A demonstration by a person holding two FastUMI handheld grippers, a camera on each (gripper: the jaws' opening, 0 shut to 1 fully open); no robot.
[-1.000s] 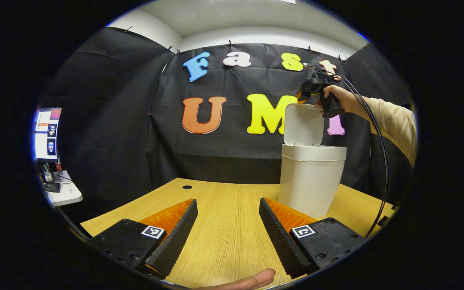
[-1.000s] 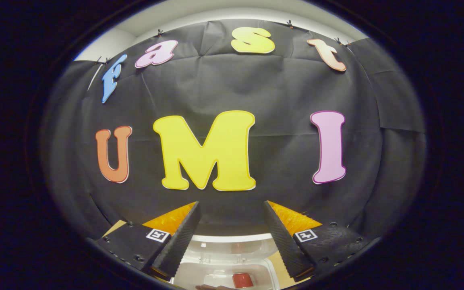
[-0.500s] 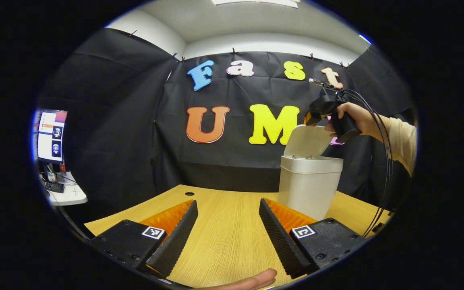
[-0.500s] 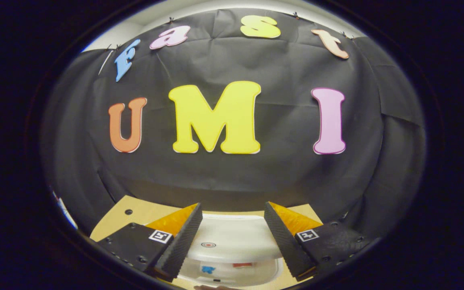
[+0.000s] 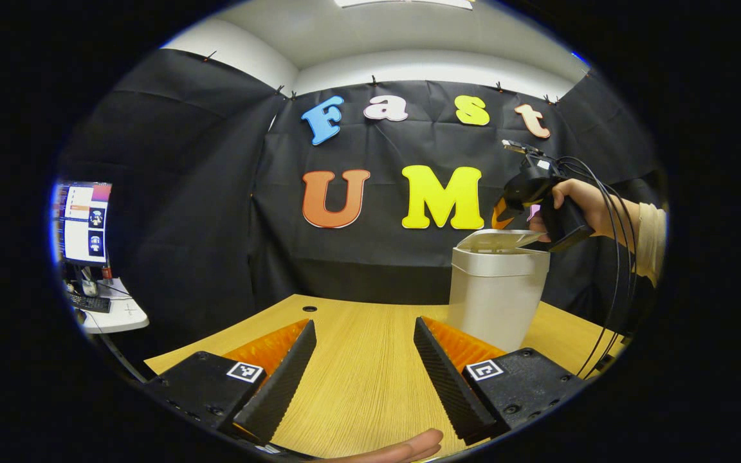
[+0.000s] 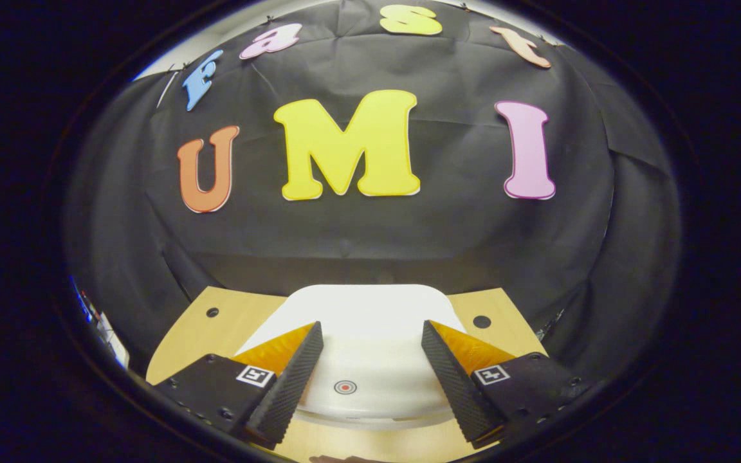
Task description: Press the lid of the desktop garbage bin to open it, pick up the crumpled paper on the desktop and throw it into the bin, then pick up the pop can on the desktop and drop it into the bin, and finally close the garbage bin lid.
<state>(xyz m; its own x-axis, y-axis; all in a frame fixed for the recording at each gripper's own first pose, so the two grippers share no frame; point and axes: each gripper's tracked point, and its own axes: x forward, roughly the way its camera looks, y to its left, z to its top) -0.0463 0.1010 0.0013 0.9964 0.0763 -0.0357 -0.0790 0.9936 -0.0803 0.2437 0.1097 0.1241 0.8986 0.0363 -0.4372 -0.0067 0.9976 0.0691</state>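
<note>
The bin's lid (image 5: 498, 240), upright a second ago and half tilted half a second ago, now lies almost flat over the bin (image 5: 496, 296), with a thin gap left at its front edge. The right gripper (image 5: 505, 215) and the hand (image 5: 579, 206) holding it have come down with it, from high above the bin to just over the lid. In the right gripper view the open inside of the bin gives way to the lid's white top (image 6: 370, 347) beneath the spread fingers (image 6: 283, 392).
</note>
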